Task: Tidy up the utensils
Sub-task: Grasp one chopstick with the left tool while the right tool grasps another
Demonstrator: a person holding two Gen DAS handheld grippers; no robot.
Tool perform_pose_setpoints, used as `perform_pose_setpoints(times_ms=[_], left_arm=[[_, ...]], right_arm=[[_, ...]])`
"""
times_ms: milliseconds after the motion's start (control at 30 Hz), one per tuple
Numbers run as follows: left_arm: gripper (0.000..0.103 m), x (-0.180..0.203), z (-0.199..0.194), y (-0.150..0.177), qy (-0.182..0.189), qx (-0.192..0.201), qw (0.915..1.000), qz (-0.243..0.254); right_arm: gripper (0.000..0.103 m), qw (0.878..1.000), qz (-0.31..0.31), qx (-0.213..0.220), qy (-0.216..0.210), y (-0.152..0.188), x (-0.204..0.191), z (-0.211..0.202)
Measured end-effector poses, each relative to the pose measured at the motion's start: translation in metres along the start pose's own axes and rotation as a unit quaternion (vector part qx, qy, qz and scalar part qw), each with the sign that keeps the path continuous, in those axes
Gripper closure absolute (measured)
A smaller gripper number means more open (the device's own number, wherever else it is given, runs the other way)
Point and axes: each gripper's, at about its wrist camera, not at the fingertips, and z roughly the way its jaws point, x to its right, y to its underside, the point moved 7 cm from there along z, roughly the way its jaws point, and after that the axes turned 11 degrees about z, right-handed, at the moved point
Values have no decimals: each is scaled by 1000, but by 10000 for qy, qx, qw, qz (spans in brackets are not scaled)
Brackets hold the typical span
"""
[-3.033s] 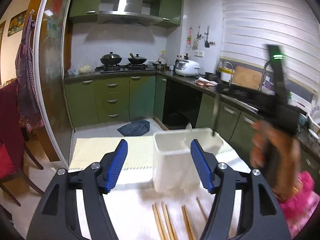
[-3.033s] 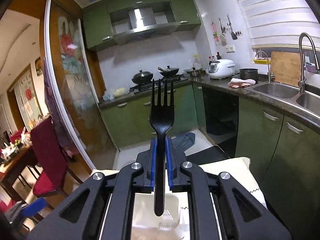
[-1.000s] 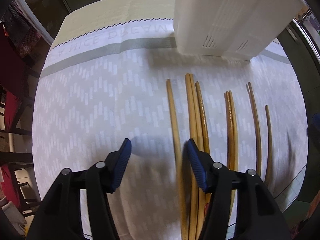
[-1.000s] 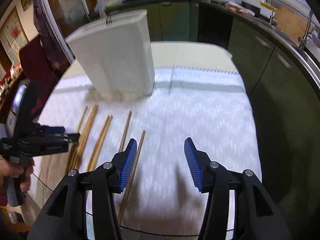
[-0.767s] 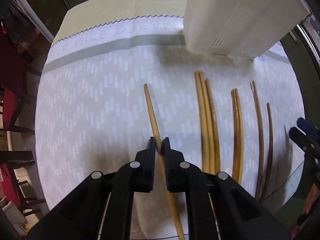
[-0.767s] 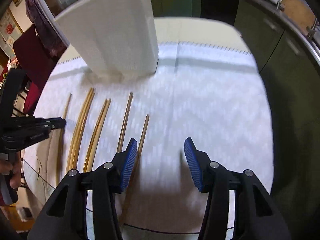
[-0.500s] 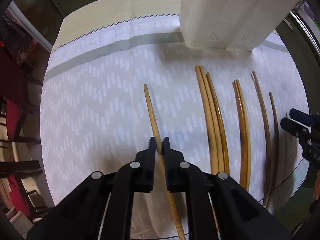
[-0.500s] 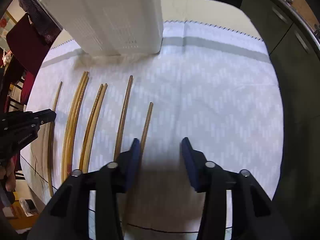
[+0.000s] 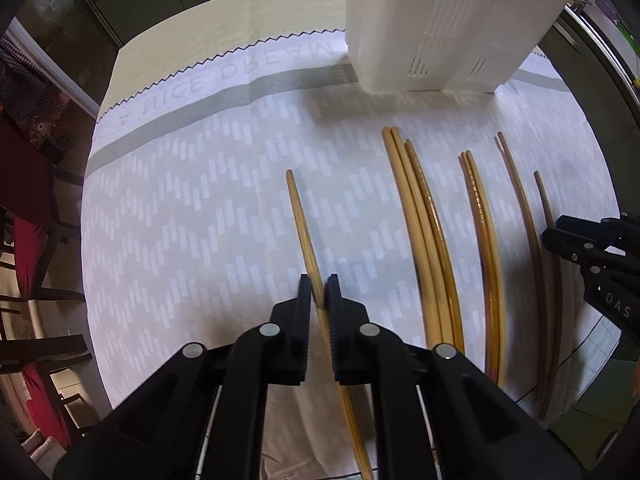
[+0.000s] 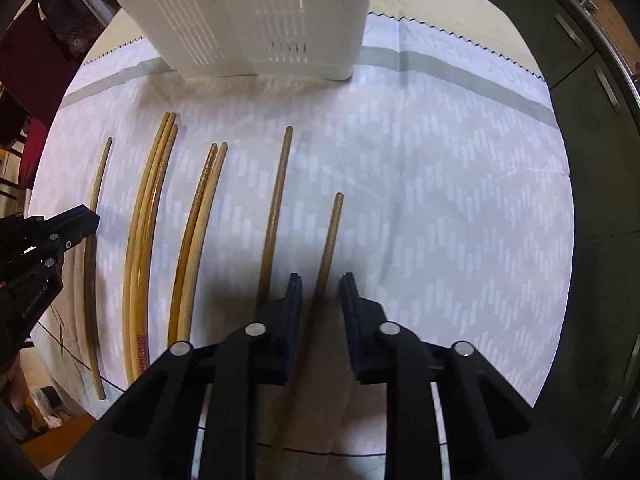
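Observation:
Several wooden chopsticks lie in a row on the patterned tablecloth (image 9: pixel 180 200). My left gripper (image 9: pixel 318 292) is shut on the leftmost chopstick (image 9: pixel 302 224), low over the cloth. My right gripper (image 10: pixel 320 290) is partly open, its jaws on either side of the rightmost chopstick (image 10: pixel 330 232) without clamping it. The white slotted utensil holder (image 9: pixel 440 24) stands upright beyond the chopsticks; it also shows in the right wrist view (image 10: pixel 256 16). The left gripper shows at the left edge of the right wrist view (image 10: pixel 80 220), and the right gripper at the right edge of the left wrist view (image 9: pixel 560 232).
The other chopsticks (image 9: pixel 424 232) lie in small groups between the two grippers. The table's edge runs near on both sides. Red-cushioned chairs (image 9: pixel 24 208) stand to the left, green kitchen cabinets (image 10: pixel 592 80) to the right.
My left gripper came down, closed on the leftmost chopstick and stays shut on it. My right gripper dropped to the rightmost chopstick and its jaws have narrowed around it.

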Motion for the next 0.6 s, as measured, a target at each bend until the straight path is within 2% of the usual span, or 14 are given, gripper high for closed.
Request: perform_pose_setpoints(times_ms=[133, 300, 500, 600], left_arm=[[95, -2, 0, -3, 115, 34, 9999, -15], [96, -5, -2, -6, 326, 134, 9994, -31], [96, -12, -30, -9, 397, 472, 9981, 17], [97, -18, -49, -6, 477, 668, 9966, 32]], right_arm=[[96, 9995, 107, -289, -96, -10, -14, 6], [97, 9990, 161, -175, -381, -11, -11, 1], [97, 9950, 82, 474, -877, -3, -1, -37], [97, 9889, 82, 943, -1144, 2, 5, -66]])
